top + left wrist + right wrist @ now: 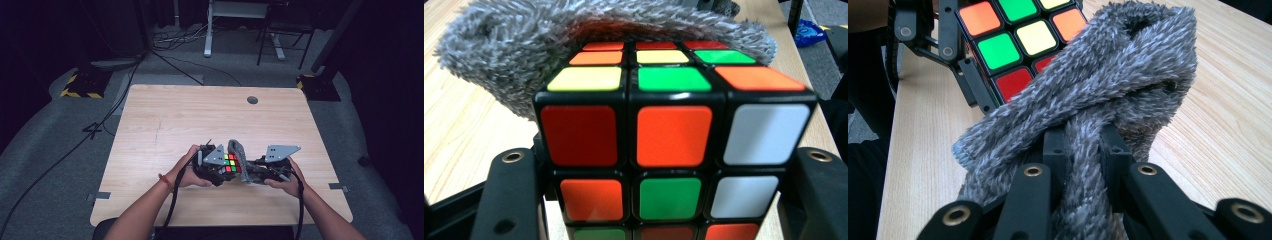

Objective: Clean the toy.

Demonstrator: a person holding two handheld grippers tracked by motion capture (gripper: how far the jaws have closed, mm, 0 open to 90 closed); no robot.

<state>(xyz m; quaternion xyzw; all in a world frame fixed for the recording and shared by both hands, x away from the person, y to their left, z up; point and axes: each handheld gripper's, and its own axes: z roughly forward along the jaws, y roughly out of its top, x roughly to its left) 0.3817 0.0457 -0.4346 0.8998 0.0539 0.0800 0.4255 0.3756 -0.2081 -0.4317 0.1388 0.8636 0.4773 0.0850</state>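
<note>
- The puzzle cube (231, 163) sits just below the middle of the high view, held above the near part of the light wooden counter (200, 115), between the person's two hands.
- The left claw (220, 167) is clamped on the cube: in the left gripper view its two black jaws press the cube's lower flanks at the bottom left and bottom right of the frame.
- The cube (674, 145) has a black body with glossy square stickers, three by three on each face, and its colours are scrambled.
- Its near face reads red, orange, white along the top row and orange, green, white along the middle row; the bottom row is cut off by the frame edge.
- Its top face shows yellow, green and orange in the nearest row, then orange, yellow, green behind that.
- A grey fuzzy cloth (524, 55) arches over the far top edge of the cube and touches it.
- The right claw (1083, 150) is closed narrowly on the cloth (1108, 80), whose shaggy, twisted folds bunch between the jaws.
- In the right gripper view the cube (1018, 40) lies at the upper left, partly covered by the cloth.
</note>
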